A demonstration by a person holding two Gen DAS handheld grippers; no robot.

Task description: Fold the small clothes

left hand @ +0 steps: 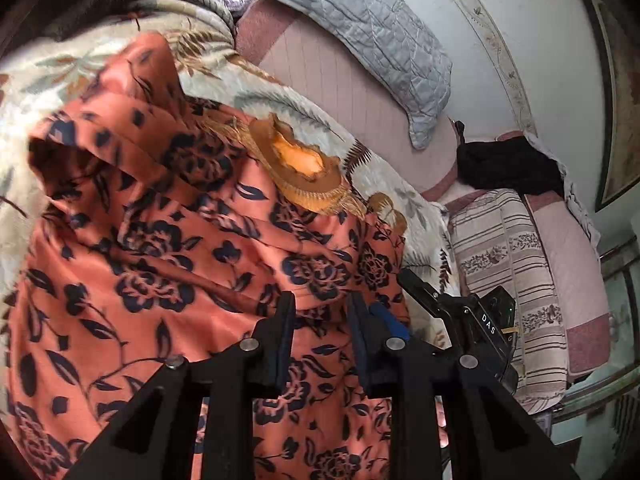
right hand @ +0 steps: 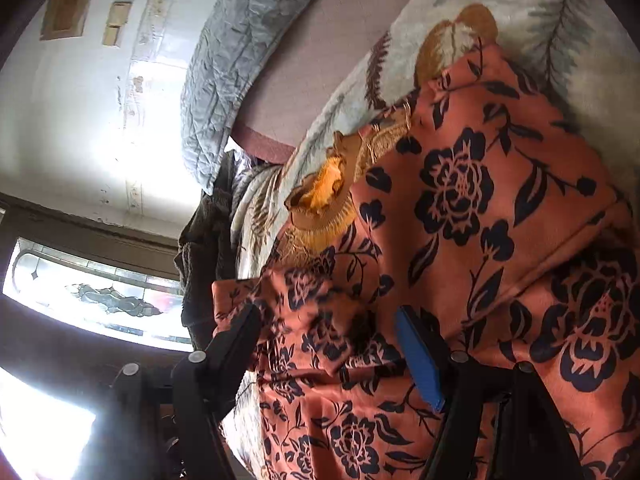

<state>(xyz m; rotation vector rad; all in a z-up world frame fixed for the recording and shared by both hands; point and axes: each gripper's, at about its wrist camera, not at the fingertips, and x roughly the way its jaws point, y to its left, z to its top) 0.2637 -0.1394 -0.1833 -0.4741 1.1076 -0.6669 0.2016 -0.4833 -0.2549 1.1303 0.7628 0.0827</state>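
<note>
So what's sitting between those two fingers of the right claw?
A bunched fold of the orange flowered garment lies in the gap of the right claw, seen in the right wrist view. The fingers stand apart and do not pinch it.

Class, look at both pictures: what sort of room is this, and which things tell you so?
Most likely a bedroom at home. An orange flowered garment lies on a bed's leaf-patterned blanket, a grey quilted pillow rests by the wall, and a window with patterned glass lets in daylight.
</note>
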